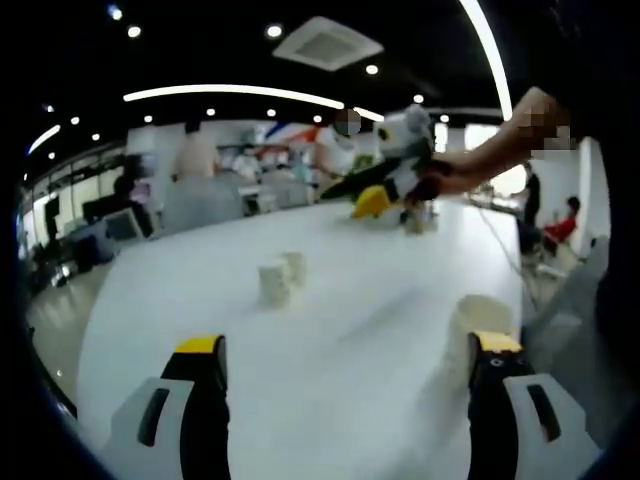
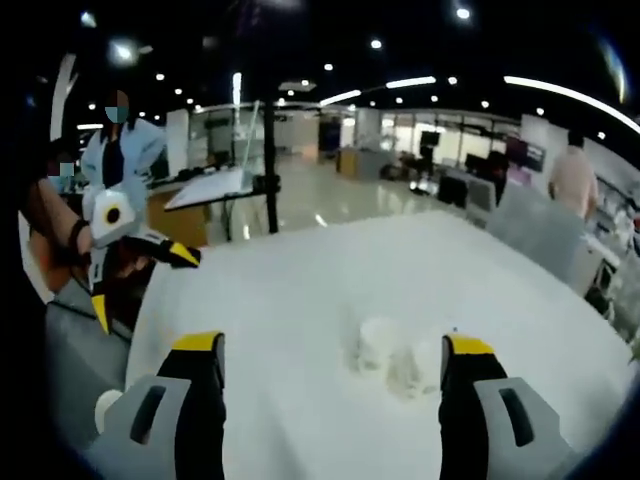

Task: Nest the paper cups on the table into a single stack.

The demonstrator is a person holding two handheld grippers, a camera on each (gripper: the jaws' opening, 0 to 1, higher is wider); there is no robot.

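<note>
Left gripper view looks down the white table (image 1: 330,330): the left gripper (image 1: 345,370) hangs above it with jaws spread and empty, a paper cup (image 1: 482,318) standing just beside the right jaw and two more cups (image 1: 281,279) close together farther out. The right gripper (image 2: 330,375), jaws likewise spread and empty, faces that pair (image 2: 395,358), probably lining up a first pickup. No cups are nested yet.
</note>
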